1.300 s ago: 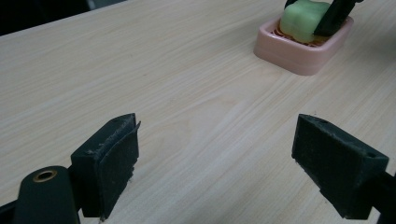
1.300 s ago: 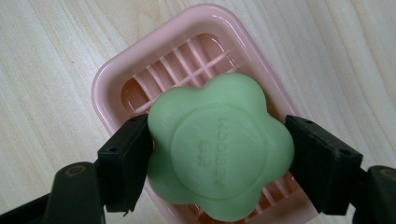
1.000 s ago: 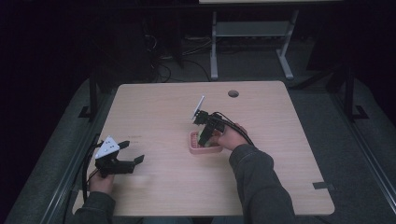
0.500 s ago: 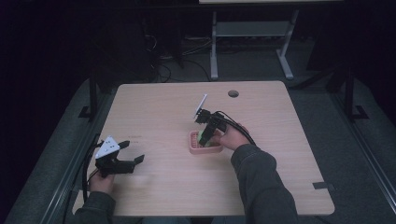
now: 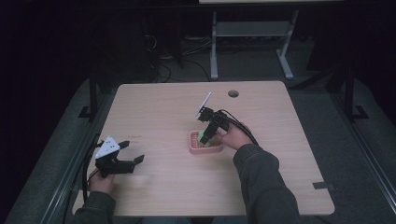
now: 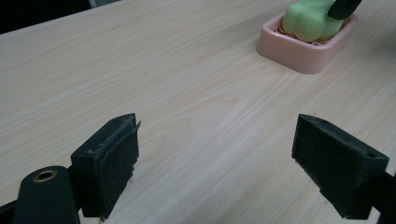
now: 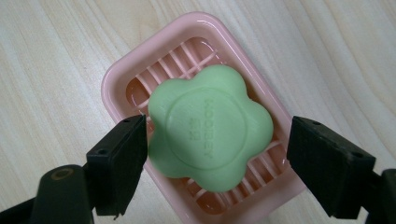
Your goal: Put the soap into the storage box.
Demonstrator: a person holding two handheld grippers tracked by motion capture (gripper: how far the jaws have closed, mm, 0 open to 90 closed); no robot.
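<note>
Wood table (image 5: 154, 107): soap (image 7: 210, 128) in dish (image 7: 116, 79), right gripper (image 7: 217, 158) wide astride it; centre your jaws before closing.

A light wooden table (image 5: 159, 107) has a round cable hole (image 5: 233, 93) near its far edge. A pink soap dish (image 5: 205, 148) sits on it near the middle.

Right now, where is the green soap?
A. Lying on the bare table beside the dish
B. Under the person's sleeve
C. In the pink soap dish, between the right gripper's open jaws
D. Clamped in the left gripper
C: the flower-shaped green soap sits in the pink soap dish, with the right gripper straddling it, jaws apart.
</note>
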